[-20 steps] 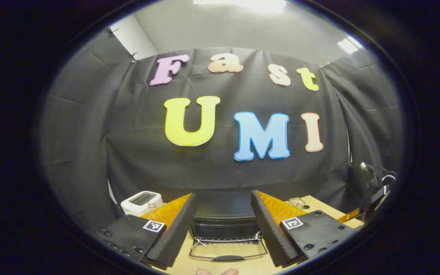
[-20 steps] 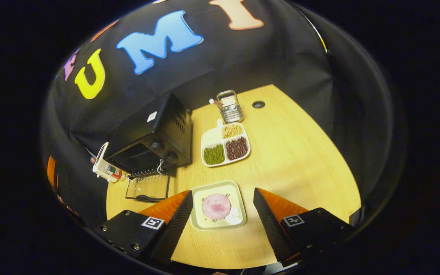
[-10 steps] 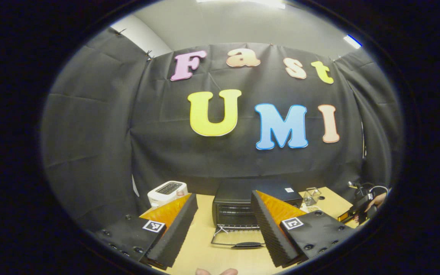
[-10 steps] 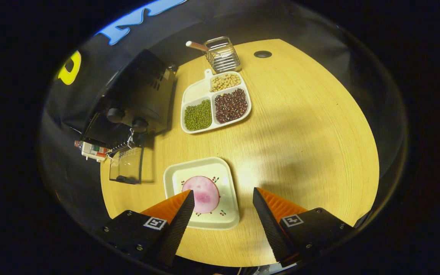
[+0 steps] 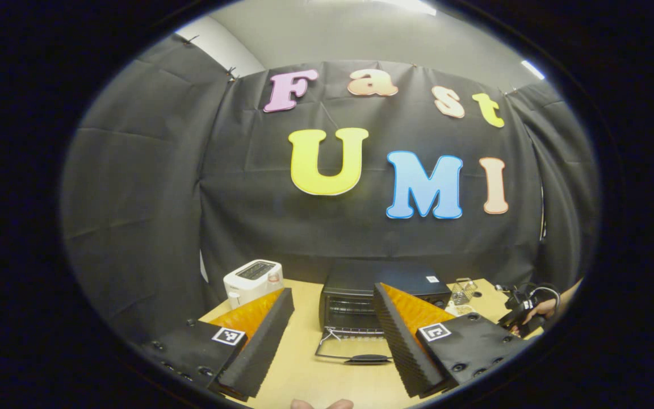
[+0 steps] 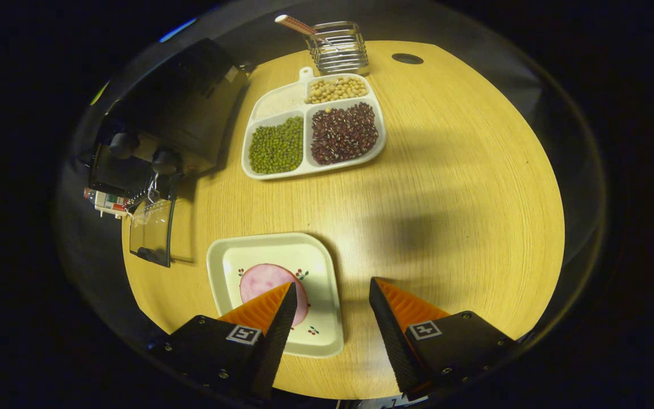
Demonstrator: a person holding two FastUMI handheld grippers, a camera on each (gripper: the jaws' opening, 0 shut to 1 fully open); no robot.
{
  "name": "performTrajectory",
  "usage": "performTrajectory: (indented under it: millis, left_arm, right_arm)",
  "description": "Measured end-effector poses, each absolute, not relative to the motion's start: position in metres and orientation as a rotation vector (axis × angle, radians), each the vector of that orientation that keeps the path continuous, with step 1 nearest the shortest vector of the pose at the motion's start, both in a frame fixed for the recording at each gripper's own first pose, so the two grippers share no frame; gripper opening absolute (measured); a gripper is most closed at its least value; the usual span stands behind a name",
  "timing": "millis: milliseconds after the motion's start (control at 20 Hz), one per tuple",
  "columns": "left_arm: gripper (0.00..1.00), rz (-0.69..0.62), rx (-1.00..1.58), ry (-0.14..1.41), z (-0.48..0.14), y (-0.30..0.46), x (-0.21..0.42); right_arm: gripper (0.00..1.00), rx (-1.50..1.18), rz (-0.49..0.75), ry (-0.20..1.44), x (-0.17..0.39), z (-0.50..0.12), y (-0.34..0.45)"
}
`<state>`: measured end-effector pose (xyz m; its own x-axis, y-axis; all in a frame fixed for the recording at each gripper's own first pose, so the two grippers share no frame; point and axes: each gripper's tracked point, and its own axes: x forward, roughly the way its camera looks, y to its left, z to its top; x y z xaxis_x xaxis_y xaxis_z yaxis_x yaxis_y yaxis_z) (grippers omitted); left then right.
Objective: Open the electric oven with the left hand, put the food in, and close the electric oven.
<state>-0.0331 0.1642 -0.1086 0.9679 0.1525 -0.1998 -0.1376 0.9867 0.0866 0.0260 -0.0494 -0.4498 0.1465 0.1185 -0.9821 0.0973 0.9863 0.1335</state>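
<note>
The black electric oven [image 5: 384, 284] stands at the back of the wooden table, its glass door [image 5: 355, 352] folded down flat. My left gripper [image 5: 332, 291] hovers open in front of it, well back from the door, holding nothing. In the right gripper view the oven [image 6: 174, 108] is at the upper left with its door [image 6: 151, 230] down. A pink round slice of food [image 6: 259, 278] lies on a white square plate [image 6: 236, 255]. My right gripper [image 6: 331, 284] is open just above the plate's right edge, its left finger over the slice.
A white toaster [image 5: 253, 277] stands left of the oven. A divided tray of beans [image 6: 315, 128] and a wire holder [image 6: 338, 45] sit behind the plate. A hand holding the right gripper [image 5: 523, 315] shows at the far right. A cable hole [image 6: 407, 58] marks the table's far side.
The left gripper has drawn back and leftward from the open oven. The right gripper has come down closer to the plate, which now sits under its left finger.
</note>
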Motion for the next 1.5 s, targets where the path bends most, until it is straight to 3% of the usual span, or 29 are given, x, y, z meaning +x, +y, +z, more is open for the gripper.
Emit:
performTrajectory:
  millis: [50, 150, 200, 300, 450, 550, 600, 650, 750, 900, 950, 1300, 1350, 1400, 1500]
  left_arm:
    - [1.0, 0.141, 0.074, 0.209, -0.111, 0.162, -0.032]
    - [0.89, 0.136, 0.078, 0.213, -0.113, 0.161, -0.031]
    - [0.89, 0.134, 0.078, 0.215, -0.112, 0.161, -0.031]
    - [0.89, 0.132, 0.077, 0.215, -0.114, 0.161, -0.032]
    - [0.9, 0.131, 0.068, 0.224, -0.122, 0.163, -0.034]
    - [0.9, 0.135, 0.051, 0.232, -0.125, 0.164, -0.032]
    - [0.9, 0.135, 0.04, 0.232, -0.126, 0.164, -0.032]
    - [0.89, 0.133, 0.032, 0.234, -0.129, 0.163, -0.032]
    - [0.95, 0.131, 0.036, 0.234, -0.128, 0.164, -0.033]
    - [0.95, 0.126, 0.046, 0.228, -0.125, 0.164, -0.033]
    - [0.91, 0.124, 0.049, 0.227, -0.125, 0.164, -0.034]
    - [0.95, 0.109, 0.054, 0.23, -0.121, 0.161, -0.032]
    - [0.9, 0.105, 0.058, 0.229, -0.121, 0.159, -0.032]
    - [0.95, 0.1, 0.062, 0.228, -0.12, 0.158, -0.031]
    - [0.95, 0.089, 0.064, 0.221, -0.117, 0.153, -0.029]
  right_arm:
    - [0.74, 0.164, 0.01, 1.433, 0.025, -0.45, -0.05]
    - [0.75, 0.094, 0.013, 1.435, 0.023, -0.452, -0.049]
    - [0.75, 0.014, -0.014, 1.442, 0.017, -0.468, -0.058]
    - [0.39, -0.012, -0.007, 1.438, 0.021, -0.451, -0.057]
    - [0.39, 0.054, -0.028, 1.431, 0.015, -0.458, -0.046]
    - [0.13, 0.006, -0.002, 1.409, 0.019, -0.454, -0.047]
    - [0.13, 0.0, -0.002, 1.406, 0.017, -0.461, -0.047]
    - [0.06, 0.014, 0.004, 1.386, 0.02, -0.457, -0.046]
    - [0.01, 0.117, -0.03, 1.385, 0.018, -0.452, -0.046]
    - [0.01, 0.312, -0.039, 1.385, 0.012, -0.455, -0.045]
    - [0.01, 0.383, -0.029, 1.382, 0.009, -0.455, -0.041]
    - [0.0, 0.835, -0.015, 1.302, -0.009, -0.448, -0.02]
    - [0.0, 0.894, -0.016, 1.286, -0.009, -0.445, -0.017]
    - [0.0, 0.946, -0.016, 1.265, -0.009, -0.443, -0.015]
    - [0.0, 1.002, -0.032, 1.236, -0.01, -0.441, -0.016]
